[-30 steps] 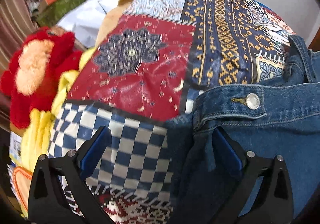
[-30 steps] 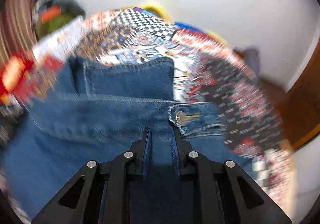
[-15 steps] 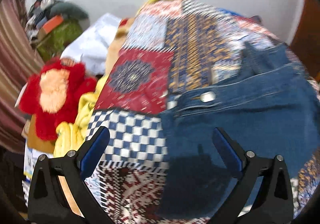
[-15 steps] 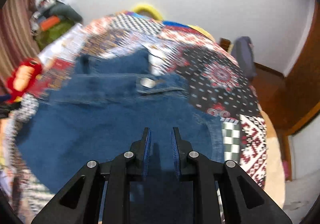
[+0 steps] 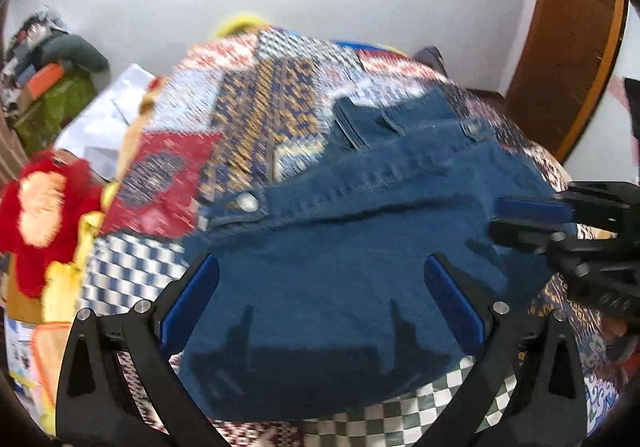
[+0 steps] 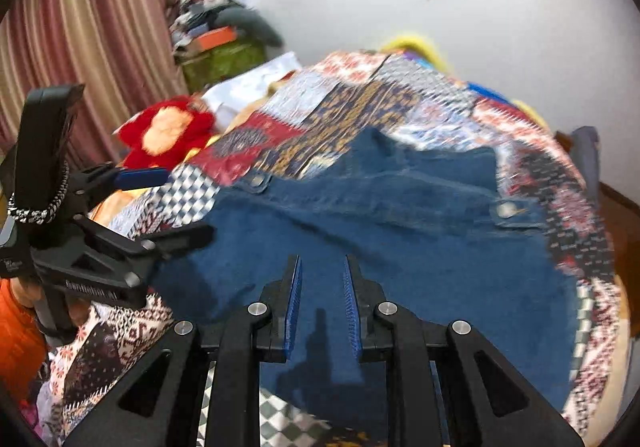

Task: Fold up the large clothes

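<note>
The blue denim garment with metal buttons point(image 5: 360, 271) lies spread flat on the colourful patchwork bedspread point(image 5: 264, 115). The left gripper point(image 5: 320, 287) is wide open above it, holding nothing. The right gripper point(image 6: 320, 303) has a narrow gap and is empty too. A red plush toy point(image 6: 168, 131) lies beside the bedspread.

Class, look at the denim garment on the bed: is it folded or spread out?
Largely spread out. The denim garment lies broad and flat across the patchwork quilt, both waistband buttons showing; whether it is doubled underneath cannot be told.
</note>
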The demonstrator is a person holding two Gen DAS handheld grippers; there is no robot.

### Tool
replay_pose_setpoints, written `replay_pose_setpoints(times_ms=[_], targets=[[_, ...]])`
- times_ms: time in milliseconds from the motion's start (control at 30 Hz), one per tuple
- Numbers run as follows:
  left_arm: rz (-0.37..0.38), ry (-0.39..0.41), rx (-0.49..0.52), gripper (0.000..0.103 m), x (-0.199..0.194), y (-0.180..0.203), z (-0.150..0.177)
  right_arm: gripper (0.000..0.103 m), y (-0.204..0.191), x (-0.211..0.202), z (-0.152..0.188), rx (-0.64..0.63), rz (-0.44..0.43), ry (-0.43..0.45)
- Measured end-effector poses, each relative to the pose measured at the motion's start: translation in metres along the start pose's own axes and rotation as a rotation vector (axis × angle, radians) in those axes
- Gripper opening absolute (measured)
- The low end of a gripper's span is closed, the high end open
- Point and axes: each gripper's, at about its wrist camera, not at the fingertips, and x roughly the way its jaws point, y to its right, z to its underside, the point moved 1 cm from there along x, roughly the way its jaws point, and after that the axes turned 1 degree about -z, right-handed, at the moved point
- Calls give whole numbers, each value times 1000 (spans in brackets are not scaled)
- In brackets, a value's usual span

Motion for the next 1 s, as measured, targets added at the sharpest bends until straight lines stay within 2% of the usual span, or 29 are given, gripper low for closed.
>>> replay_pose_setpoints(times_ms=[167, 200, 233, 300, 433, 533, 633, 700, 800, 900, 1000], targets=[[-5, -141, 34, 103, 49, 8, 24, 16, 8, 47, 22, -34, 57, -151], [-7, -159, 29, 103, 54, 8, 29, 16, 14, 57, 29, -29, 54, -190], [-4, -175, 15, 103, 59, 7, 33, 16, 18, 60, 33, -24, 42, -194], [17, -159, -39, 103, 59, 1, 42, 16, 26, 56, 41, -16, 24, -156], [16, -137, -93, 103, 51, -7, 51, 16, 36, 50, 48, -6, 22, -170], [-34, -122, -82, 103, 42, -10, 61, 16, 41, 44, 51, 14, 40, -180], [-56, -121, -100, 103, 33, -21, 69, 16, 48, 41, 57, -3, 129, -211], [-72, -127, -115, 103, 25, -28, 74, 16, 53, 36, 61, 2, 121, -209], [-137, -131, -127, 103, 18, -40, 84, 16, 62, 26, 68, 29, 109, -206], [-93, -140, -187, 103, 13, -52, 92, 16, 70, 13, 74, 23, 201, -210], [-183, -152, -180, 103, 8, -54, 98, 16, 85, 0, 81, 50, 249, -217]])
